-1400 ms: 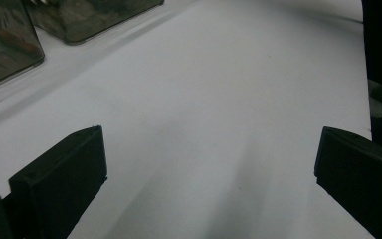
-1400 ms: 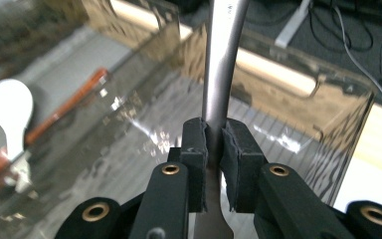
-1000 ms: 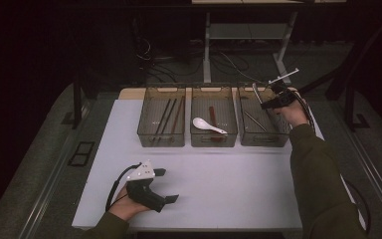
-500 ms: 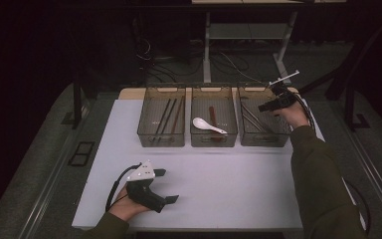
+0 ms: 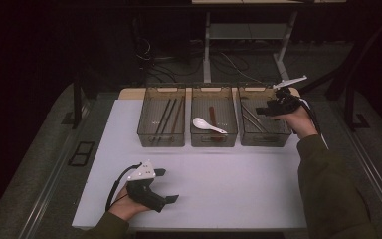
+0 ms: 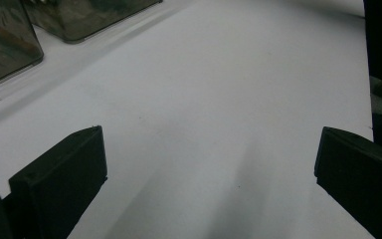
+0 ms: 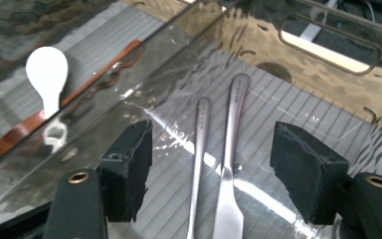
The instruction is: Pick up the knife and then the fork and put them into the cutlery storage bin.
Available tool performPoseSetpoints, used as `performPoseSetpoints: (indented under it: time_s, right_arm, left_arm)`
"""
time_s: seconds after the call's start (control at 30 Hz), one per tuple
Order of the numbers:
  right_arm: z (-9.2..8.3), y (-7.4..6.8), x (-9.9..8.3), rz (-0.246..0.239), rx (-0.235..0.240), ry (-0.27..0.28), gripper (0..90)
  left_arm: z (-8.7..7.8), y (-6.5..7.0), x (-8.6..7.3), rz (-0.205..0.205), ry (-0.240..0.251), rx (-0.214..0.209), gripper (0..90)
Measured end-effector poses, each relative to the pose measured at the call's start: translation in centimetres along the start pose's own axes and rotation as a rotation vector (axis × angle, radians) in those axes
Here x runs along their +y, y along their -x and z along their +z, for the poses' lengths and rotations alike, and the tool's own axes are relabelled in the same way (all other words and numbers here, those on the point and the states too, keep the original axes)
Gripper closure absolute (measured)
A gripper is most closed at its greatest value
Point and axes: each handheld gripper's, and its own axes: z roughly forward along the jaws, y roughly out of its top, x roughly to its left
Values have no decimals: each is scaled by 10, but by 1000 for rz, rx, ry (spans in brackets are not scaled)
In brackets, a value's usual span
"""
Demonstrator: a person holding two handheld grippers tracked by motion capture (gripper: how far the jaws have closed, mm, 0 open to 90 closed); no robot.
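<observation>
Three clear bins stand in a row at the back of the white table (image 5: 219,174). My right gripper (image 5: 261,110) (image 7: 211,139) hovers over the right bin (image 5: 263,142). Its jaws have just been opening and stand apart with nothing pressed between the pads. Below them, two metal utensils (image 7: 231,134) (image 5: 251,119) lie side by side on the bin's ribbed floor. My left gripper (image 5: 168,185) (image 6: 209,154) rests on the table at the front left, open and empty.
The middle bin (image 5: 214,142) holds a white spoon (image 5: 206,125) (image 7: 47,69) and a brown spoon (image 5: 212,115) (image 7: 94,69). Dark chopsticks (image 5: 166,117) lie in the left bin (image 5: 161,141). Table legs and cables sit beyond the table's far edge.
My right gripper has shifted slightly to the right and toward the person over the right bin, and its jaws have spread apart. The left hand has stayed put.
</observation>
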Motion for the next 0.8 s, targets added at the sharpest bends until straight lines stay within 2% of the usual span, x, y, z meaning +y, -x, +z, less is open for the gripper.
performPoseSetpoints:
  time_s: [0.1, 0.33, 0.47, 0.8]
  right_arm:
    - [-6, -7, -4, -10, 20, 18, 303]
    - [-19, -26, -18, -75, -17, 40, 256]
    - [-27, -34, -29, -92, -13, 51, 235]
    - [-44, -64, -56, -114, 61, 101, 190]
  left_arm:
    - [0, 0, 0, -3, -4, 1, 0]
    - [-1, 0, -1, 2, -6, 4, 0]
    - [-2, -2, -1, -3, -10, 8, 0]
    - [-2, -1, -1, 1, -10, 8, 0]
